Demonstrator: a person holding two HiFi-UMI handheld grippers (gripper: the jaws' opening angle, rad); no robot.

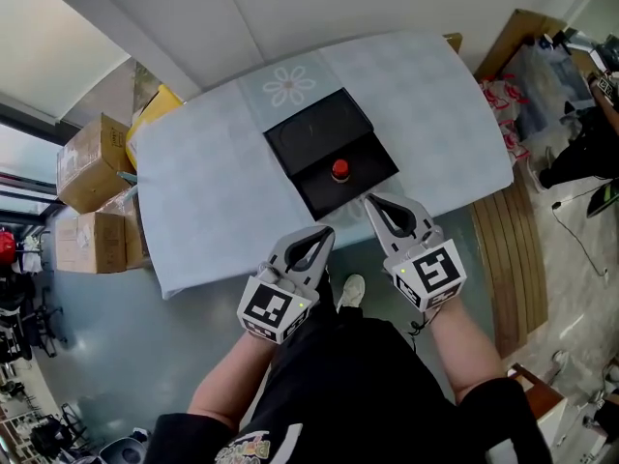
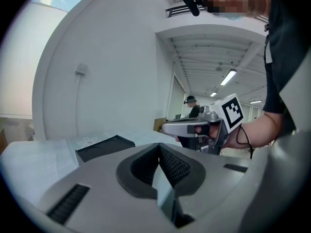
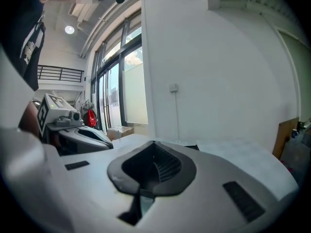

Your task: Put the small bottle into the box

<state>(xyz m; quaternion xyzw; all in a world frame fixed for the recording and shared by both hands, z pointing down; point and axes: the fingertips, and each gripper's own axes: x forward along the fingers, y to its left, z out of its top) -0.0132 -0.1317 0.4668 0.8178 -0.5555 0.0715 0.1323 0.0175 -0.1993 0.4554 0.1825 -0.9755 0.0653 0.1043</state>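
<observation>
You are holding two tools, one in each hand, their tips reaching over the near edge of the one table (image 1: 203, 191). The left tool (image 2: 159, 148) is showing its jaws pressed together with nothing between them. The right tool (image 3: 154, 145) is likewise closed and empty. Both are pointing toward the one black box (image 1: 319, 129), which is lying open near the table's middle, just beyond the right tool's tip. The one small bottle (image 1: 340, 169) is sitting in the box's near half, apart from both tools. It seems to be standing upright, long axis vertical, its red cap pointing up at you and hiding the body beneath. Left of the table, several cartons (image 1: 87, 158) are sitting on the floor.
</observation>
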